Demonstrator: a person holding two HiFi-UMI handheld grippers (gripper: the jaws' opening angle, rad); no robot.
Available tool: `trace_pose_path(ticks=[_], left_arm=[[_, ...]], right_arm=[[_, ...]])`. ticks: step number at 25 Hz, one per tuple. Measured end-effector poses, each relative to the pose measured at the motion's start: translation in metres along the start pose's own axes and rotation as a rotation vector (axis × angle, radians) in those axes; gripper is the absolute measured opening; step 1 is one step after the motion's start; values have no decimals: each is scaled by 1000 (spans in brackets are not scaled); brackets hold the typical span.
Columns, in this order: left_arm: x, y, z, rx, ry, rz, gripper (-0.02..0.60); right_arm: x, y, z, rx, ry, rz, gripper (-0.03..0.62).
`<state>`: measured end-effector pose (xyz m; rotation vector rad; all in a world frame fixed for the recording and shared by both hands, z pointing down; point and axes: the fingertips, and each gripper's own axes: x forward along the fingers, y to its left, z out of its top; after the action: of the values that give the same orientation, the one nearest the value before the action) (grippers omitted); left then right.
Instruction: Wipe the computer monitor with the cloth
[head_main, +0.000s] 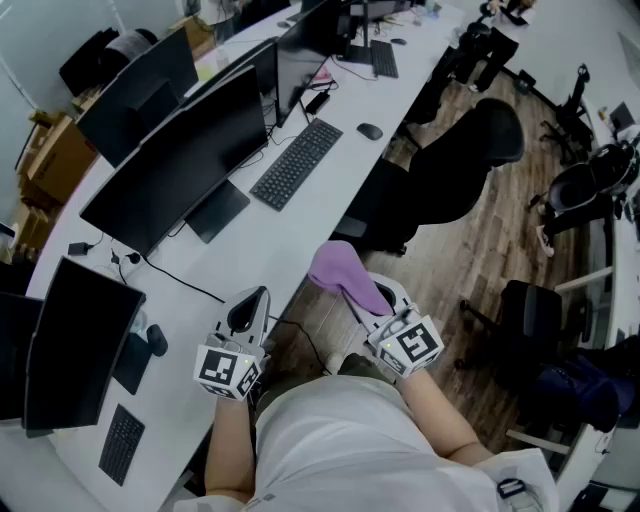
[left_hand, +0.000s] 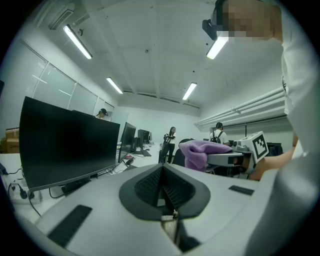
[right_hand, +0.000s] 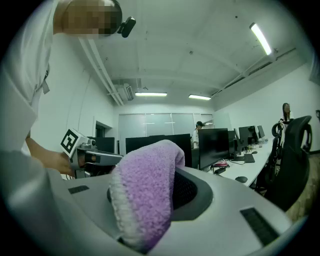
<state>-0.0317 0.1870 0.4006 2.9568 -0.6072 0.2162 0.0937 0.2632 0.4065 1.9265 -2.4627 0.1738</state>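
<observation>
A purple cloth (head_main: 343, 274) hangs from my right gripper (head_main: 378, 303), which is shut on it just off the desk's near edge. In the right gripper view the cloth (right_hand: 145, 192) drapes over the jaws and hides them. My left gripper (head_main: 248, 312) is over the white desk (head_main: 330, 190), shut with nothing between its pads (left_hand: 162, 187). The nearest wide black monitor (head_main: 180, 160) stands to the upper left of both grippers and fills the left of the left gripper view (left_hand: 65, 142). Both grippers are well apart from it.
A second dark monitor (head_main: 75, 345) stands at the lower left, with a small keyboard (head_main: 122, 442) in front. A keyboard (head_main: 296, 163) and a mouse (head_main: 370, 131) lie farther along the desk. A black office chair (head_main: 450, 170) stands right of the desk. People stand far off.
</observation>
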Motion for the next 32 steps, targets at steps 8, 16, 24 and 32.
trace_pose_path(ticks=[8, 16, 24, 32], left_arm=[[24, -22, -13, 1, 56, 44, 0], [38, -22, -28, 5, 118, 63, 2], [74, 27, -26, -45, 99, 81, 2], [112, 111, -19, -116, 42, 113, 2]], right_arm=[[-18, -27, -11, 27, 5, 18, 104], [-5, -55, -15, 69, 2, 1, 109], [47, -86, -13, 61, 28, 3, 109], [135, -112, -2, 28, 54, 25, 109]])
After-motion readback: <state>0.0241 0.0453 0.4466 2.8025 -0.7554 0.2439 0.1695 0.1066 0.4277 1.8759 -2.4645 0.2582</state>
